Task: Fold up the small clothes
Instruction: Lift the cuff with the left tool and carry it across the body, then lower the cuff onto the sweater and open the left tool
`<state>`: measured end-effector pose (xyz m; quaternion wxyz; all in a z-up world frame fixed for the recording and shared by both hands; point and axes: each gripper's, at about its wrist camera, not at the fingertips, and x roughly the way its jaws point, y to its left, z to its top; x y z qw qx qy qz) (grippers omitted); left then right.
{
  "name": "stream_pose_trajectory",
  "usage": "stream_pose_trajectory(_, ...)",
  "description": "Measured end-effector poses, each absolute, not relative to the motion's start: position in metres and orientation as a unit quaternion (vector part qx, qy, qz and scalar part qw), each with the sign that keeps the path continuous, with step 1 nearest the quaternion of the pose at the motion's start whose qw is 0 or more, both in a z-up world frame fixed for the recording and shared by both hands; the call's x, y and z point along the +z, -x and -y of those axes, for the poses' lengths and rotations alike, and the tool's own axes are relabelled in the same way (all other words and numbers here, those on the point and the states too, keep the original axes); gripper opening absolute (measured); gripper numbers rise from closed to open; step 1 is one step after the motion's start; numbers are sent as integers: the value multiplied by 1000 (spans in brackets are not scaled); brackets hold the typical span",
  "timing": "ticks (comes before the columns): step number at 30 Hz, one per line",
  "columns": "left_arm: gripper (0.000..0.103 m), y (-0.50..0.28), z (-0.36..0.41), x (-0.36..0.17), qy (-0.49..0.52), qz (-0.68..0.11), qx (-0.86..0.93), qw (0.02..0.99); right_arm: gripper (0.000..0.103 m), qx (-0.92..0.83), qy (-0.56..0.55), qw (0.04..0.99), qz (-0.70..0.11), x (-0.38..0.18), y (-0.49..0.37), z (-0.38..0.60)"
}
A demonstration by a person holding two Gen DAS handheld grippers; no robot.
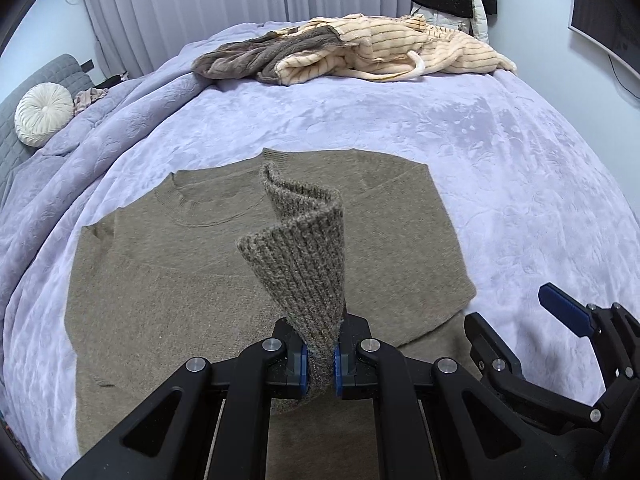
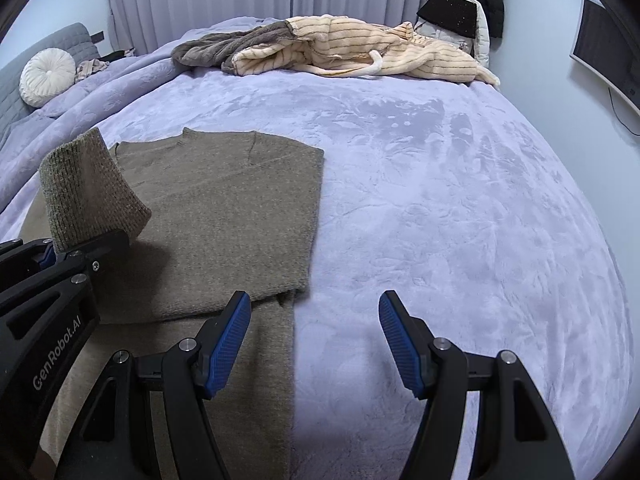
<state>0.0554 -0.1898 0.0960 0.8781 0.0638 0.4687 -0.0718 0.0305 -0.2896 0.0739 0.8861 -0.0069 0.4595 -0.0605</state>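
Note:
A brown knit sweater lies flat on the lavender blanket, its neckline toward the far left. My left gripper is shut on the sweater's ribbed cuff, which stands up above the sweater body. In the right wrist view the same cuff rises at the left, above the left gripper. My right gripper is open with nothing between its blue pads. It hovers over the sweater's right edge, half above the blanket. It also shows at the lower right of the left wrist view as the right gripper.
A heap of cream striped and grey clothes lies at the bed's far end. A round white cushion rests on a grey sofa at the left. Curtains hang behind, coats at the back right, a screen on the right wall.

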Motion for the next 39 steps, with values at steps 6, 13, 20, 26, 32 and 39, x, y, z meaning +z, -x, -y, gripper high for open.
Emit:
stream_pose_trajectory(6, 10, -63, 210, 90, -64, -468, -77, 878, 70, -71, -2, 887, -457, 74, -27, 311)
stream_pose_trajectory(13, 10, -70, 218, 71, -55, -486, -81, 868, 70, -81, -15, 881, -466, 63, -20, 329)
stream_pose_trajectory(20, 10, -82, 208, 65, -12, -505, -124, 854, 70, -98, -33, 880, -464, 57, -8, 334)
stream_pose_trajectory(26, 10, -96, 220, 67, -12, -511, -124, 850, 70, -93, -74, 874, -471, 51, 3, 348)
stream_pose_trajectory(32, 30, -105, 226, 50, 3, -537, -118, 835, 70, -97, -44, 872, -478, 56, 10, 348)
stream_pose_trajectory(39, 102, -87, 239, 64, -33, -505, -129, 853, 70, -101, -37, 874, -473, 66, 16, 344)
